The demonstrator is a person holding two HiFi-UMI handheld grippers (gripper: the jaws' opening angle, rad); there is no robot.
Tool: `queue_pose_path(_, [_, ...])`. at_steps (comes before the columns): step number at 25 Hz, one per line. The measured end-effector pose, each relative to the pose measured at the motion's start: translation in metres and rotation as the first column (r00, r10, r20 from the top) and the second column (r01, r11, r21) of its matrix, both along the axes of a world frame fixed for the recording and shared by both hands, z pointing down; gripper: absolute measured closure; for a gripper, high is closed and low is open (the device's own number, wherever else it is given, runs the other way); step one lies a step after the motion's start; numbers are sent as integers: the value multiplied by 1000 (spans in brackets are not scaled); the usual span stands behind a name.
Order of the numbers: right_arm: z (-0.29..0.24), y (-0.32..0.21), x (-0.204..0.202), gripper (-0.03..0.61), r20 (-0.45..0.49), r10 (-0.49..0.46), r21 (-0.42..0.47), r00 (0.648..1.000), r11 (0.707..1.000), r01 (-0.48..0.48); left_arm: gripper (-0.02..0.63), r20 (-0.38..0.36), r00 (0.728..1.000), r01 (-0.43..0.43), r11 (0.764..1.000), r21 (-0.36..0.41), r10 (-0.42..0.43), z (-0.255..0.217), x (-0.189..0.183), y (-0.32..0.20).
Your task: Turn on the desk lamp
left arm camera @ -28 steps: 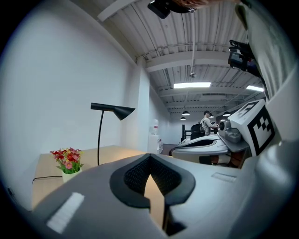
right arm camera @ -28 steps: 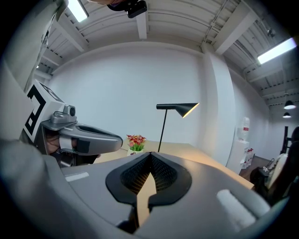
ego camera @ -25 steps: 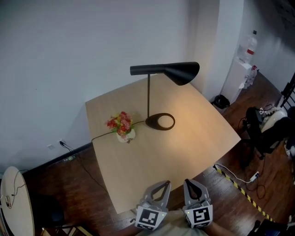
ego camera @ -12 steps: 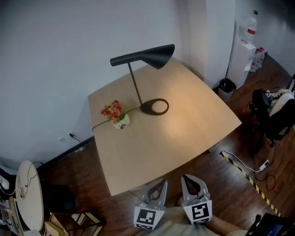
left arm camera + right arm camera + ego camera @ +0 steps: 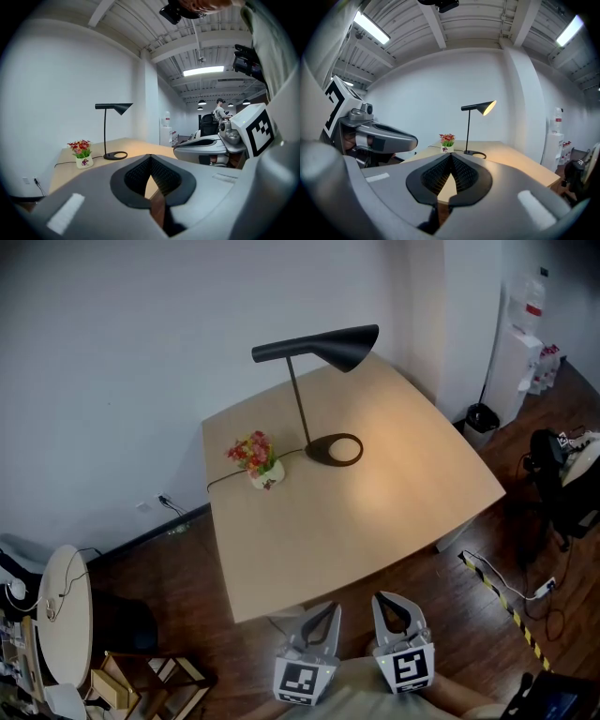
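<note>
head view: matte blk cone-shade lamp (image 5: 339, 343)

Left gripper (image 5: 325, 613) and right gripper (image 5: 387, 604) side by side — jaws together on nothing.

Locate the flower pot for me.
In the head view, the flower pot sits far left on the table, just left of the lamp base.

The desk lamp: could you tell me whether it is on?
On: the desk lamp glows under its shade; warm light pools on the table.
</note>
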State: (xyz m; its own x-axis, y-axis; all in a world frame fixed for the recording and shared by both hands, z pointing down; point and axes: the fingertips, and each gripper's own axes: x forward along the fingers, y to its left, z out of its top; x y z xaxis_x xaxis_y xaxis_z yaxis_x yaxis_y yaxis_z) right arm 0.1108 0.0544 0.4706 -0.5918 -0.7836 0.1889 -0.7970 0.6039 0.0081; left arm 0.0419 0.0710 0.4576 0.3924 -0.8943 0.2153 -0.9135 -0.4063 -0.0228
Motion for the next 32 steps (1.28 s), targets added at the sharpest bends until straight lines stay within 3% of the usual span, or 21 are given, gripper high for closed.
queue_pose_path(6, [-6, 5, -25, 580, -17, -1, 5, 1000, 1000, 1, 620, -3, 1000, 2, 1000, -18, -2, 5, -28, 1])
queue_pose_path(12, [-7, 6, -37, 580, -28, 58, -24, 998, 998, -58, 620, -23, 999, -25, 1000, -16, 25, 7, -51, -1])
queue_pose_path(32, [-3, 28, -55, 581, -66, 101, -43, 993, 994, -104, 620, -45, 992, -117, 993, -14, 117, 6, -63, 13])
